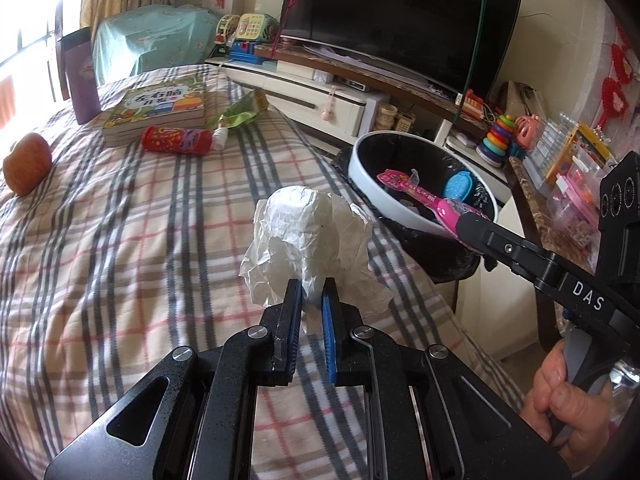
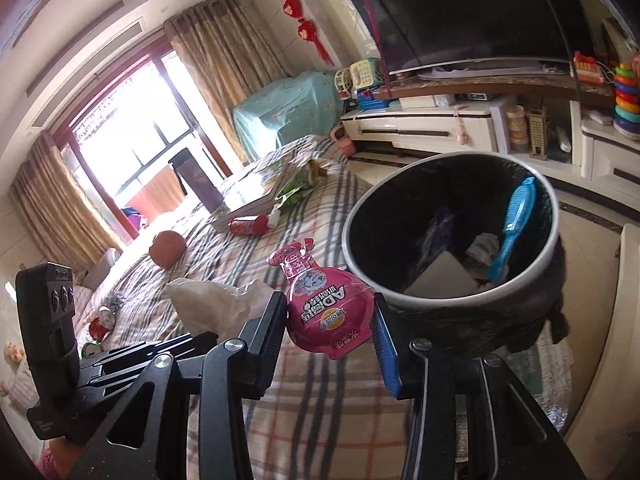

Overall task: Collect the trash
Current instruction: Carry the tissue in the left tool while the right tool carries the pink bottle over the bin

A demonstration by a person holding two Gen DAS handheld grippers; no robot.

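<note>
Living room, daylit. Plaid blanket [image 1: 120,240] covers the surface below and ahead of the jaws, grey and red stripes on beige. Far ahead-left, big window [image 2: 120,136] with red-brown frame, blown-out bright, tan curtains [image 2: 216,64] on both sides. Ahead-right, dark curved TV [image 1: 400,20] on a brown-topped cream TV cabinet [image 1: 312,92] with drawers. Teal-covered box shape [image 1: 148,36] left of the cabinet. Cream walls, red hanging ornaments [image 2: 296,12]. Light tiled floor [image 2: 592,248] at right.

My left gripper [image 1: 311,294], lower centre of frame, is clamped on crumpled paper [image 1: 308,240]; my right gripper [image 2: 330,320] pinches a pink packet [image 2: 326,312], handle gripped by my hand [image 1: 560,396].
</note>
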